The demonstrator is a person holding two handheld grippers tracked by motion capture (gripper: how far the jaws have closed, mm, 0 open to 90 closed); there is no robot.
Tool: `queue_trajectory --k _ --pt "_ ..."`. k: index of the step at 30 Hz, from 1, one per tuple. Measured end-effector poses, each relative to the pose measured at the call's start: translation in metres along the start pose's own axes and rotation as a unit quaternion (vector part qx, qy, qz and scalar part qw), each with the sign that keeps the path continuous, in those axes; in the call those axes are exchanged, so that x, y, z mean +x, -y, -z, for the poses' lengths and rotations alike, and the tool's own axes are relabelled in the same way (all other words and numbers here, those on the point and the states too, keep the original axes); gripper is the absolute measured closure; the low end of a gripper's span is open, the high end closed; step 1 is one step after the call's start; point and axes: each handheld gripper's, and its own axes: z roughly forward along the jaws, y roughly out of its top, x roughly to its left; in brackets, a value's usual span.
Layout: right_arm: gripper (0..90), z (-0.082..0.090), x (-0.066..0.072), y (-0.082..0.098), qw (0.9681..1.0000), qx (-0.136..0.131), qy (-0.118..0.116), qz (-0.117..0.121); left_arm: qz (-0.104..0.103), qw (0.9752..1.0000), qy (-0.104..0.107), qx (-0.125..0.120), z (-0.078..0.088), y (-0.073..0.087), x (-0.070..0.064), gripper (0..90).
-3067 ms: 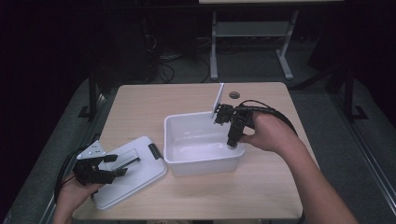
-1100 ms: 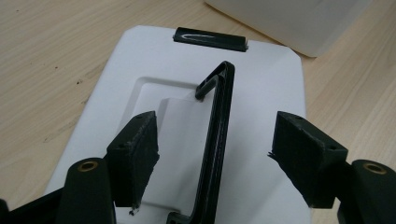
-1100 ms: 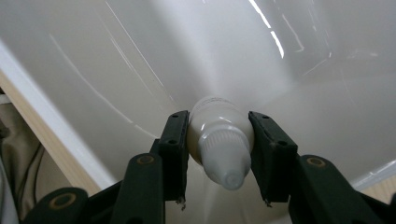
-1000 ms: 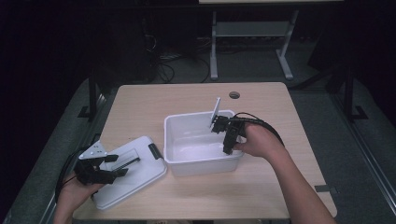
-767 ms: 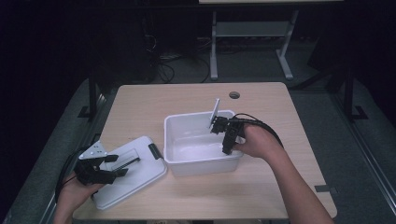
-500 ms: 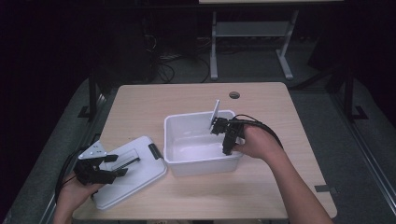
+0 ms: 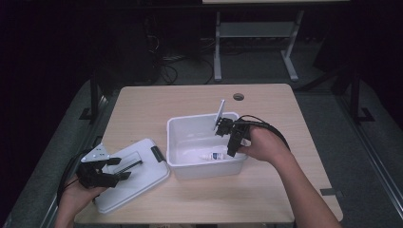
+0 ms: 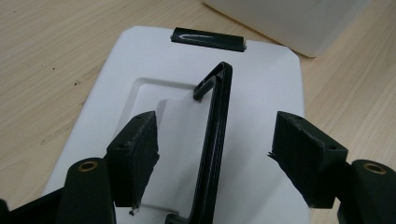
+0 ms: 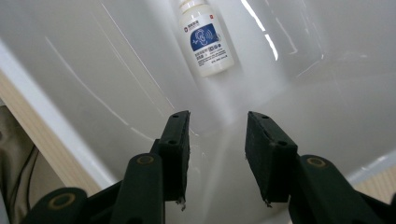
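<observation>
A white bin stands open in the middle of the table, with a small white bottle with a blue label lying on its floor near the front wall. My right gripper reaches into the bin's right end, jaws apart and nothing between them. In the right gripper view the bottle lies a little beyond the right gripper. The bin's white lid lies flat at front left. My left gripper is open, its jaws standing on either side of the lid's raised black handle without touching it.
A black latch sits on the lid's far edge, close to the bin's wall. A round cable hole is in the table's far side. Bare wood lies around the bin; a metal stand is behind the table.
Since the earliest frame my right gripper has come down from the bin's far right rim into its right end. Over the last second nothing has visibly moved. The left hand has kept still.
</observation>
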Motion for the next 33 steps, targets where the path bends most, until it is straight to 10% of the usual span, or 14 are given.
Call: queue_trajectory --k 33 --pt "55.1 0.067 0.001 0.045 0.9977 -0.055 0.029 -0.027 0.002 1.0 -0.004 0.002 0.002 0.001 -0.003 30.8"
